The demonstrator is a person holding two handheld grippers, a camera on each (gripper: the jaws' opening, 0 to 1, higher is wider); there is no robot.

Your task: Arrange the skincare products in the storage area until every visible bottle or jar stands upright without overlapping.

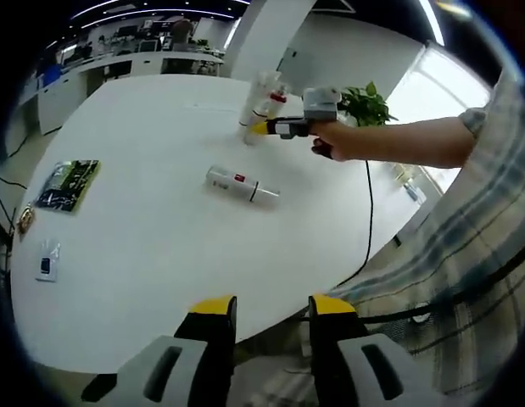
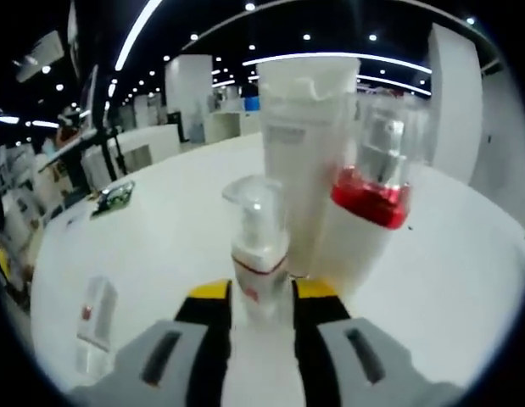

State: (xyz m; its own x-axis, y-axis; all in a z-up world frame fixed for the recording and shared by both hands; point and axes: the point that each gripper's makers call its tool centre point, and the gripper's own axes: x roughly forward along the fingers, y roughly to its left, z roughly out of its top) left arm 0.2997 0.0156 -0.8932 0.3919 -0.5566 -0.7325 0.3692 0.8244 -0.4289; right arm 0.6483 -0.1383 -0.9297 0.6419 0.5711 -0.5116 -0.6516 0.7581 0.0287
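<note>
Our right hand-held gripper (image 2: 252,297) pinches a small clear-capped white pump bottle (image 2: 259,246) upright beside a tall white tube (image 2: 306,161) and a red-collared pump bottle (image 2: 368,212) near the white tabletop's (image 1: 143,254) far edge. Mid-tabletop lies a white cylindrical bottle (image 1: 242,185). Our left hand-held gripper (image 1: 270,309) hangs spread over the near edge.

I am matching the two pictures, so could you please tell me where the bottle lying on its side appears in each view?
Left gripper view: the lying bottle is just above the middle of the white table, below the standing bottles.
Right gripper view: the lying bottle is at lower left, left of the jaws, blurred.
Shared landmark: the tall white tube, standing behind the small pump bottle between the right gripper jaws.
</note>
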